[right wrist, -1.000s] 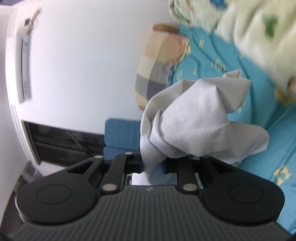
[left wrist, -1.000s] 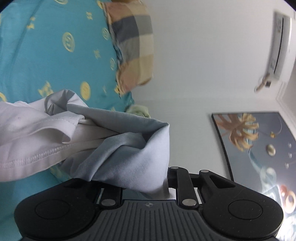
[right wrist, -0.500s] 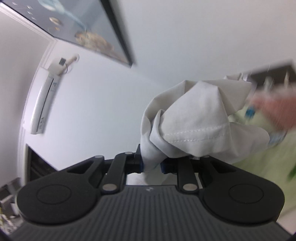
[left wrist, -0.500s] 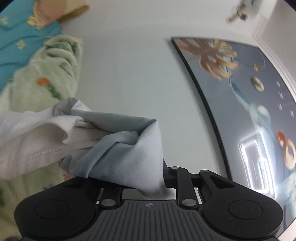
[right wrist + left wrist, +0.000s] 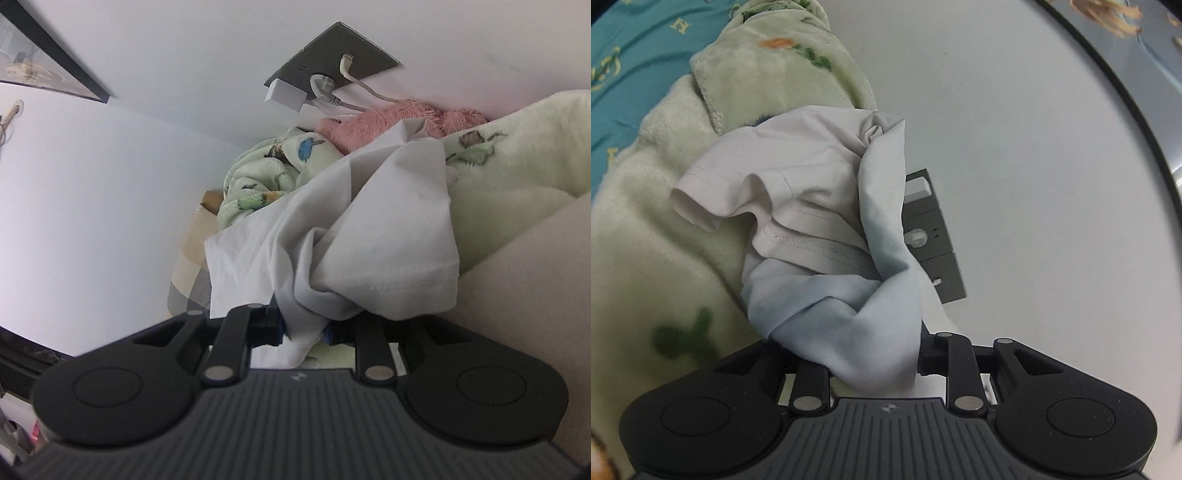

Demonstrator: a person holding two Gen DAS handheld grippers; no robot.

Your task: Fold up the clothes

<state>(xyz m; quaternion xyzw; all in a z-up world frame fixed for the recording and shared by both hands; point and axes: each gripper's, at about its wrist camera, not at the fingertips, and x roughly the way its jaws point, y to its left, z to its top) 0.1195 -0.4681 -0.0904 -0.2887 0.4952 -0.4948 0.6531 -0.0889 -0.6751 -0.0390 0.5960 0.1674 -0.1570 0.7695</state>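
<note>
White T-shirt (image 5: pixel 812 206) bunched against green fleece blanket (image 5: pixel 646 240), pinched tight by left tool (image 5: pixel 871 363) and right tool (image 5: pixel 303 330).

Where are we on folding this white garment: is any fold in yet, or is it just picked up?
Done: the white garment is picked up; the left gripper and the right gripper are each shut on a bunched part of it. In hand: it hangs crumpled in front of the green fleece blanket, near the wall socket. Left: no flat fold shows; spreading it out and every fold remain.
</note>
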